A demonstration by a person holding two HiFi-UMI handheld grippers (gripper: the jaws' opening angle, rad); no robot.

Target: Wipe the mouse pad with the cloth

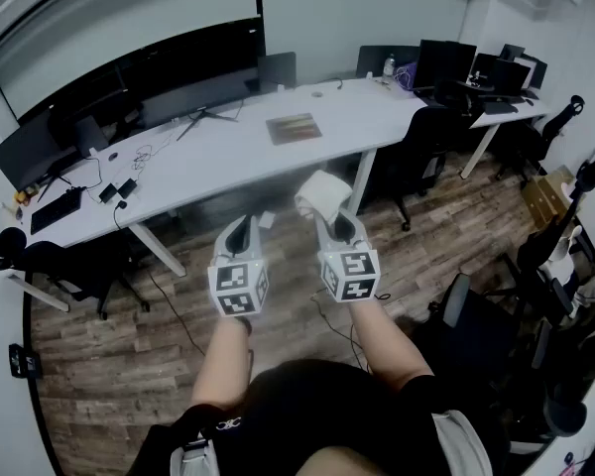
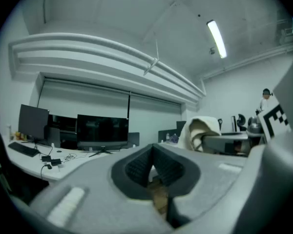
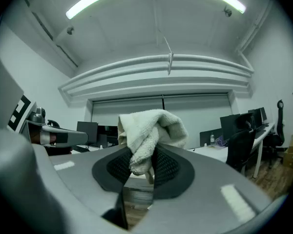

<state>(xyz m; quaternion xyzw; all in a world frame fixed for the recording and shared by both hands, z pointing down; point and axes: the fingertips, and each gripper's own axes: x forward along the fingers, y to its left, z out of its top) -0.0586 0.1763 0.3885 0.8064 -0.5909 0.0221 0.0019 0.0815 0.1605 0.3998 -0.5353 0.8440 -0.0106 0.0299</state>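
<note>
Cloth — a pale, bunched towel — is sitting clamped between the jaws of the right gripper. Most of its bulk is spilling above the pads, with only a short tail hanging below. The left gripper is riding just beside it, its jaws pressing together on nothing.

Both are hovering over the wooden floor, well apart from the long white desk. The mouse pad — the brownish rectangle near the middle of the desktop — is lying flat and untouched there. No wiping is happening yet. The step in hand is most likely carrying the cloth across to the pad.

To do it well, the person should be stepping in close enough for the right gripper to be coming down from above. That way the loose bulk of the cloth is lying flat on the pad, rather than the jaw tips poking at it. The hold on the cloth is looking narrow, so light, even strokes seem safer than hard scrubbing. The empty left gripper is probably best used pinning a corner of the pad to stop it sliding.
</note>
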